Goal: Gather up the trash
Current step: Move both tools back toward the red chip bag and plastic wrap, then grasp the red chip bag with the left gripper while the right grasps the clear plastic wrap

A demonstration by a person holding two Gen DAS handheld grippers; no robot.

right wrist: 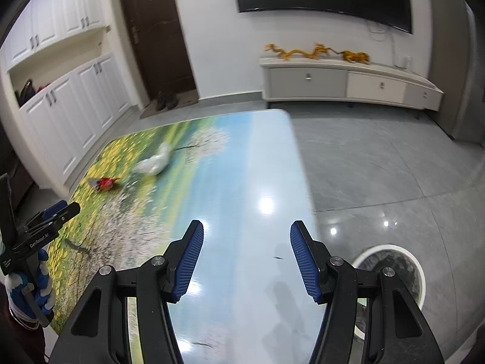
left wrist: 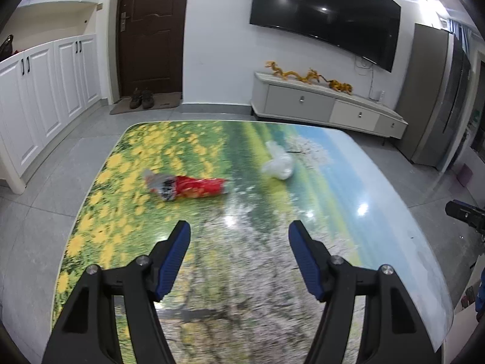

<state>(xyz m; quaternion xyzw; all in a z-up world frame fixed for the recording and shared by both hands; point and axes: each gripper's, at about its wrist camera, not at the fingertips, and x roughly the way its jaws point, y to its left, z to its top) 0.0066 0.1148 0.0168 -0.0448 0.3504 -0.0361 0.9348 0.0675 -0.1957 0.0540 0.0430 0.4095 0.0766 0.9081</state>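
Hovering over the surface (left wrist: 348,182), left tongs (left wrist: 239,230) spread wide, nothing between the blue ribbed pads (left wrist: 174,261). Right tongs (right wrist: 247,230) likewise wide apart, nothing held, over the pale blue part of the printed top near its right edge.

Writing: white lettering on the black body of the left tool, seen at the left edge of the right wrist view (right wrist: 39,236); too small and blurred to read with confidence. Print on the red wrapper not legible.

Trash, count 2, both lying on the surface:
- red snack wrapper (left wrist: 194,188), crumpled, grey-silver torn end toward the left; ahead of the left tongs, slightly left of their centre line, well apart from the tips. In the right wrist view it sits far to the left (right wrist: 104,183).
- white crumpled plastic bag (left wrist: 279,163), farther out, ahead and slightly right of the left tongs; ahead-left of the right tongs (right wrist: 153,162).
Wrapper and bag near each other, not touching.

Floor: 1 round white-rimmed bin (right wrist: 391,273), dark inside, beside the surface's right edge, partly behind the right finger of the right tongs.

Background: 1 wall TV (left wrist: 327,15), 1 low cabinet (left wrist: 327,106) with yellow dragon ornament (left wrist: 306,75), 1 brown door (left wrist: 151,30), 1 pair of shoes (left wrist: 141,98) on the mat
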